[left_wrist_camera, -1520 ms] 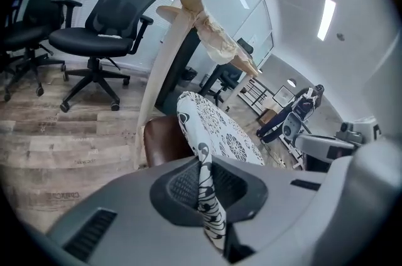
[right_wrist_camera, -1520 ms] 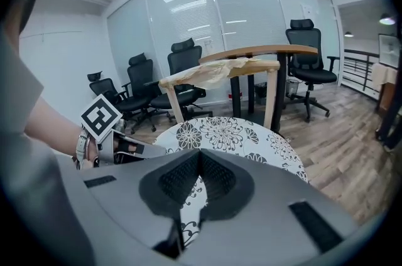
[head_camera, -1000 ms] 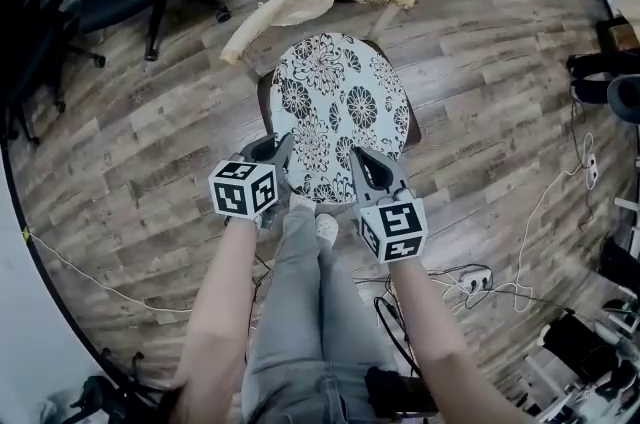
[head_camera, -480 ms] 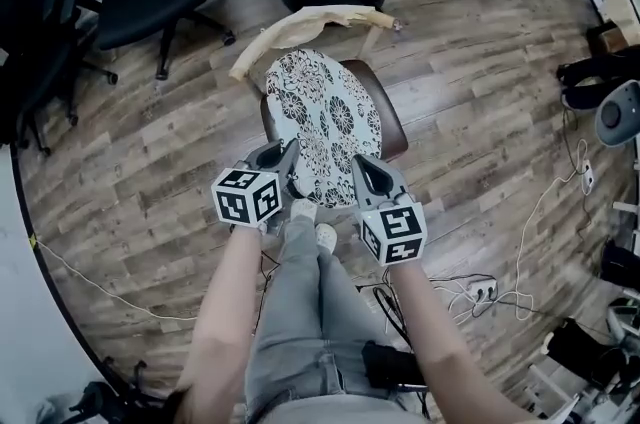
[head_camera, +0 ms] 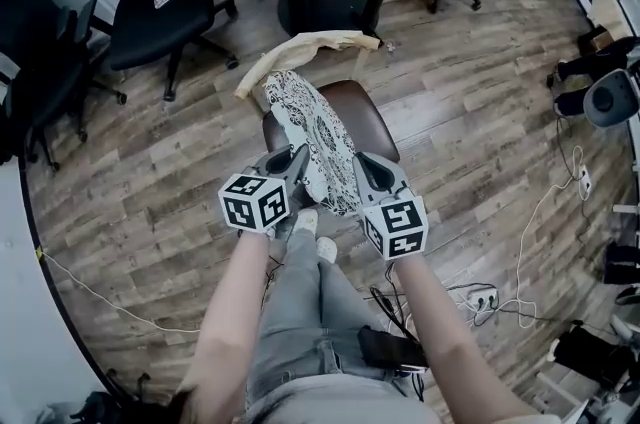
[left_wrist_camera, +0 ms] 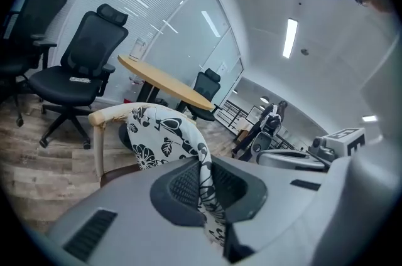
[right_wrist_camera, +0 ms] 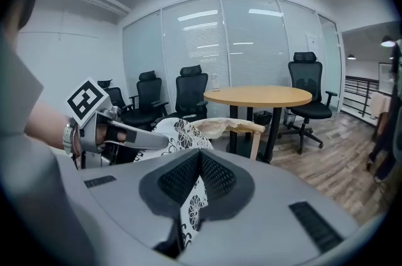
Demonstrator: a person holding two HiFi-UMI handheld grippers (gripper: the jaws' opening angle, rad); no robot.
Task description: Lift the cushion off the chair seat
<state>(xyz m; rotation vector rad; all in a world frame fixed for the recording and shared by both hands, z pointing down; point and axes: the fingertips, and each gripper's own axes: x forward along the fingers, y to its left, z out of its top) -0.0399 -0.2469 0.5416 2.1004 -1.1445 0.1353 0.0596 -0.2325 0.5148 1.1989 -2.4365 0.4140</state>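
Step in hand: the lift itself. Left gripper (left_wrist_camera: pixel 202 186) is closed tight on the cushion (head_camera: pixel 312 134); the floral cloth is pinched between its pads (left_wrist_camera: pixel 183 188) with no gap showing. Right gripper (right_wrist_camera: pixel 200 182) is clamped the same way on the cushion's near edge, and cloth hangs down out from between its pads. The two grips sit side by side on that edge, the left one near the right one's fingertips in the right gripper view. From my fingertips the cushion runs away on a steep tilt, standing nearly on edge. The brown seat (head_camera: pixel 368 112) lies bare just beyond the right fingertips. The far rim reaches toward the tan backrest (head_camera: pixel 305 44) beyond both grips; I cannot tell whether it touches seat or backrest there. Judgement: lift mostly made, not confirmed clear. Next move calls for raising both grips together, evenly, and drawing them back toward me so the far rim comes free of the backrest. Hold firm: a thin cloth edge could slip out of the pads.
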